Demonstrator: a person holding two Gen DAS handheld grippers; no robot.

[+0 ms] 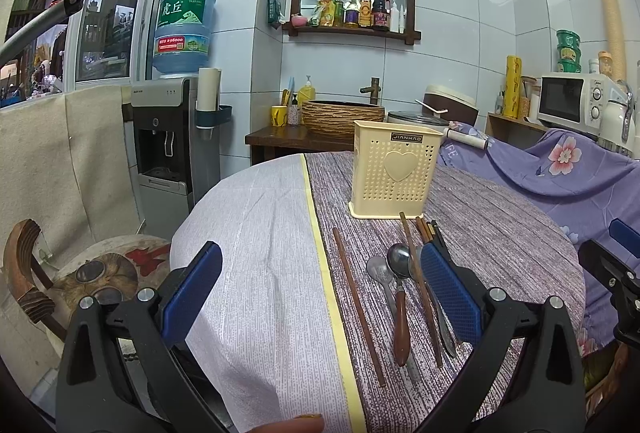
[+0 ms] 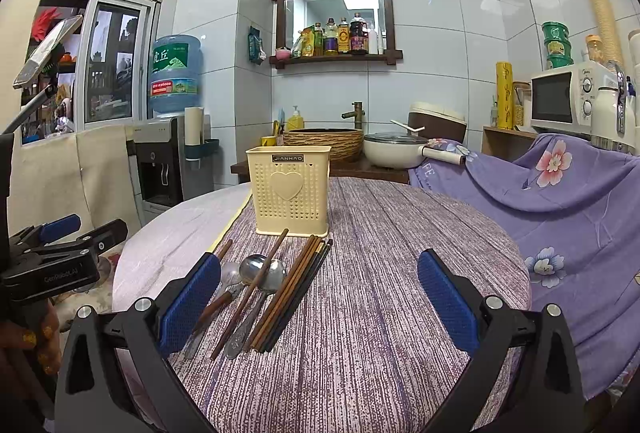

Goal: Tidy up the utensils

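On the purple striped cloth of the bench (image 2: 380,273), just in front of the cream perforated holder (image 2: 289,189), the utensils lie in a loose row: a bundle of chopsticks (image 2: 292,297), two metal spoons (image 2: 262,273) crossed by a single brown chopstick (image 2: 250,293), and one more chopstick (image 1: 358,305) set apart on the far left. Their long axes all run roughly toward the holder and back toward me, so I judge a pinch has to close across them, side to side. Seen from my right gripper (image 2: 320,309), whose fingers are spread wide and hold nothing, the pile sits just inside the left finger (image 2: 188,301), left of centre. My left gripper (image 1: 320,297) is equally spread and empty, with the spoons and chopsticks tucked against its right finger (image 1: 450,297) and the lone chopstick between the two. Both hover near; the holder stands upright, its opening hidden from me.
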